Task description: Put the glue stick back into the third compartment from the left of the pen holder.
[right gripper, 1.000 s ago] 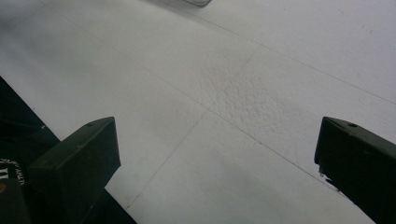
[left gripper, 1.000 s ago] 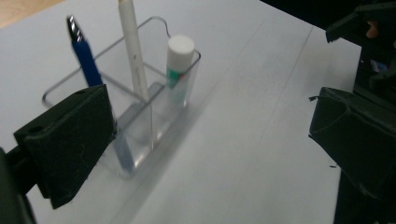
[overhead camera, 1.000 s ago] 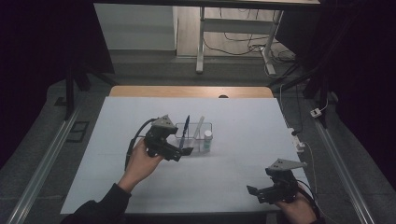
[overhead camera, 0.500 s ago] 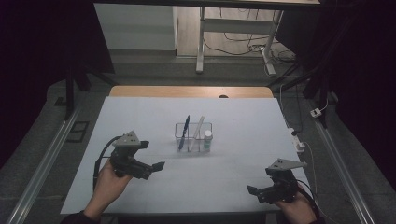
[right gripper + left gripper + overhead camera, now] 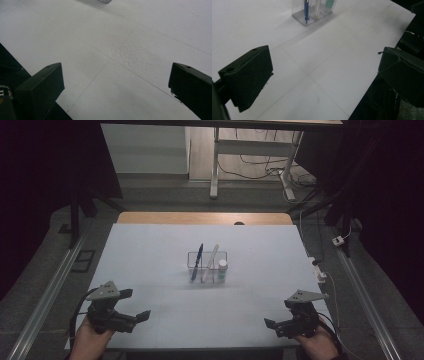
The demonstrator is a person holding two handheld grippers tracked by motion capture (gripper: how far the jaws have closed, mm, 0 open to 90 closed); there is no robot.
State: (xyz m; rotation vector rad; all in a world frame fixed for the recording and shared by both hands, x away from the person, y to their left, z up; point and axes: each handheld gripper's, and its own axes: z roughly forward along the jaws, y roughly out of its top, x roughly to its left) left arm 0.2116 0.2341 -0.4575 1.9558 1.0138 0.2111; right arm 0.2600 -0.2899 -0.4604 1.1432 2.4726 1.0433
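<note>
At inspection both grippers sat at the near edge of the tabletop (image 5: 150, 250), well apart from the work: the left gripper (image 5: 142, 315) at the near left corner and the right gripper (image 5: 269, 323) at the near right, each with its jaws spread wide and nothing between them. The clear holder (image 5: 207, 265) stood upright near the middle of the tabletop, carrying a blue pen (image 5: 197, 261) leaning at its left, a white stick (image 5: 210, 262) leaning beside it, and a small bottle with a white cap (image 5: 223, 268) at its right. Risks were judged as follows. The holder looked light and narrow, and the pen and stick stood tall above its rim; a reach arriving from the side could strike either one and tip the holder over. The pen and stick stood close together, so wide jaws closing there could catch both. The left gripper view showed the holder (image 5: 313, 11) off to one side of the jaws' line, so a straight advance would likely miss
</note>
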